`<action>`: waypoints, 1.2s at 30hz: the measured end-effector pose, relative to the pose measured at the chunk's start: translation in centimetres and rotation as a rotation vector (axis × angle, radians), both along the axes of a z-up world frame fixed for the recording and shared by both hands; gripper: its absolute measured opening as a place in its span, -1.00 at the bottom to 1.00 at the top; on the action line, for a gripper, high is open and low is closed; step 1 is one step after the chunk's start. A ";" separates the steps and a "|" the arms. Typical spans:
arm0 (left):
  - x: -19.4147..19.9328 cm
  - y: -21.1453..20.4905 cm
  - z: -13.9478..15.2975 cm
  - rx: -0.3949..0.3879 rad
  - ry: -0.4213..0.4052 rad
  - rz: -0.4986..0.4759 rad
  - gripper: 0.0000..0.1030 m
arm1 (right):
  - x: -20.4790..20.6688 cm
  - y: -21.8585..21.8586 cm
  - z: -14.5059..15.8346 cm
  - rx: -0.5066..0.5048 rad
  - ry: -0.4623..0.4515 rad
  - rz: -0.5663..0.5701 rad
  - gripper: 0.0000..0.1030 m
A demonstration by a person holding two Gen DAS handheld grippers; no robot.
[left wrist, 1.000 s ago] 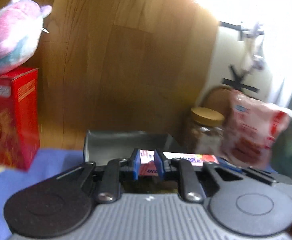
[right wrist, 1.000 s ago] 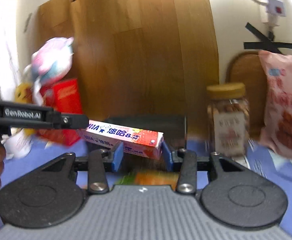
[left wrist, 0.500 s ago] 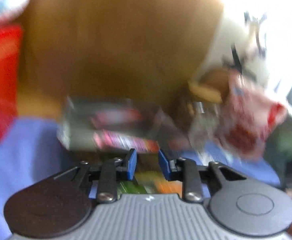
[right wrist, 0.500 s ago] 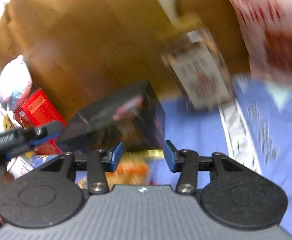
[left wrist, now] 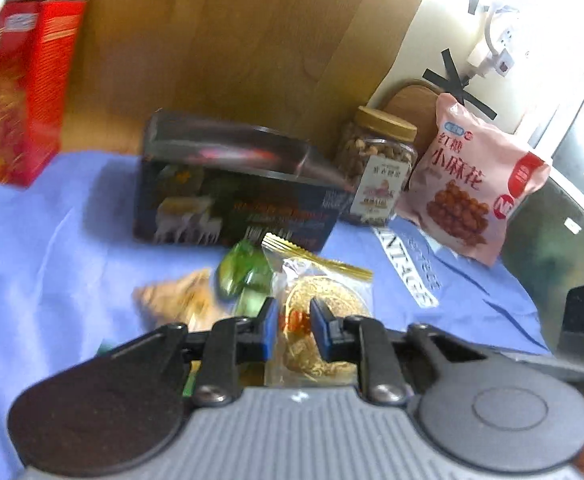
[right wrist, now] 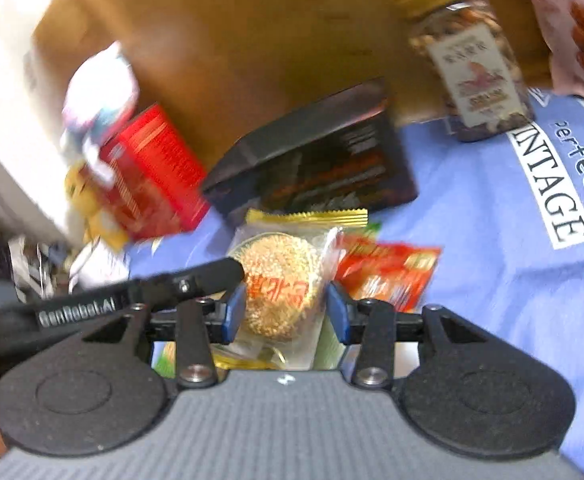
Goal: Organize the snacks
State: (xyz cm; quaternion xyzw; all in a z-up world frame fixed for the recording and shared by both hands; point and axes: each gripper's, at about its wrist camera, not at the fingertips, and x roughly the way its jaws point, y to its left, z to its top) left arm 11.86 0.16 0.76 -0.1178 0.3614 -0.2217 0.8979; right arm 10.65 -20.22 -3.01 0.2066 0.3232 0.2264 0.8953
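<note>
Across the blue cloth (left wrist: 44, 240) that covers the table, I list my stock by size, largest first. Dark box (left wrist: 232, 196): lies at the back, centre, against the wooden panel. Red carton (left wrist: 20, 92): upright, far left. Pink snack bag (left wrist: 471, 184): leans at the right. Nut jar (left wrist: 379, 168): tan lid, just beside the pink bag, between it and the dark box. Sesame cake packet (right wrist: 280, 280): clear wrap, gold-edged, just in front of the dark box. Red-orange sachet (right wrist: 387, 276): touches the packet on its right. Green candy wrapper (left wrist: 244, 276): at the packet's left edge.

Left gripper (left wrist: 290, 330): blue pads apart, narrow gap, nothing held, aimed at the packet. Right gripper (right wrist: 287, 312): pads apart, wider, packet seen between them; whether they touch it I cannot tell.

Step in hand, as I judge it: picking loose small snacks from the front pile. Next move calls for lowering one gripper over the packet and closing on it alone. Obstacles: the sachet and wrapper crowd both sides, and the two grippers sit near each other.
</note>
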 end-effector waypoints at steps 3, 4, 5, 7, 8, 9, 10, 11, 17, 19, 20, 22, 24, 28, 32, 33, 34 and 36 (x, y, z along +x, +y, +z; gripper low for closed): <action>-2.1 0.9 -0.3 -0.010 0.003 0.013 -0.65 | -1.6 0.7 -0.1 -0.034 -0.049 0.025 -0.05; -2.7 1.2 -0.5 -0.006 0.014 0.018 -0.65 | -2.1 1.2 -0.2 -0.044 -0.054 0.034 -0.05; -3.0 1.5 -0.6 0.002 0.019 0.022 -0.63 | -2.9 1.4 -0.4 -0.057 -0.055 0.050 -0.04; -4.0 2.5 -0.7 0.004 -0.001 0.030 -0.52 | -3.5 1.5 -0.7 -0.104 -0.068 0.083 0.11; -4.5 3.2 -0.5 0.000 -0.011 0.042 -0.45 | -4.0 1.6 -0.7 -0.136 -0.090 0.077 0.27; -4.9 3.9 -0.4 -0.006 -0.021 0.059 -0.42 | -4.6 1.6 -0.7 -0.170 -0.122 0.069 0.40; -5.2 4.5 -0.2 -0.011 -0.027 0.068 -0.37 | -5.5 1.4 -0.7 -0.194 -0.151 0.069 0.44; -5.6 5.1 -0.1 -0.015 -0.028 0.076 -0.36 | -6.3 1.3 -0.6 -0.218 -0.178 0.073 0.49; -6.2 4.7 -1.0 -0.048 0.048 -0.036 -0.29 | -9.0 1.6 -1.9 -0.298 -0.230 0.141 0.53; -5.9 3.5 -1.5 -0.013 0.044 -0.055 -0.25 | -8.7 2.4 -2.4 -0.336 -0.235 0.157 0.52; -5.6 2.9 -1.9 0.007 0.048 -0.058 -0.31 | -8.4 2.8 -2.6 -0.347 -0.235 0.163 0.52; -5.2 2.0 -2.8 0.018 0.066 -0.082 -0.40 | -7.9 3.5 -2.8 -0.341 -0.241 0.197 0.34; -5.5 1.8 -2.6 0.023 0.048 -0.065 -0.50 | -8.0 4.1 -2.6 -0.370 -0.260 0.185 0.21; -5.9 2.3 -0.6 0.026 -0.003 -0.063 -0.51 | -8.1 3.9 -1.1 -0.365 -0.320 0.160 0.07; -3.6 2.5 1.7 0.007 -0.053 -0.057 -0.51 | -6.0 4.1 0.9 -0.375 -0.382 0.117 0.06; -2.8 2.6 2.2 0.002 -0.064 -0.051 -0.51 | -5.2 4.1 1.3 -0.372 -0.391 0.107 0.06; -1.7 2.5 2.8 -0.003 -0.080 -0.043 -0.51 | -4.0 4.1 1.8 -0.371 -0.401 0.088 0.06; 1.2 2.4 3.9 -0.018 -0.109 -0.024 -0.51 | -1.1 4.2 2.8 -0.370 -0.427 0.060 0.06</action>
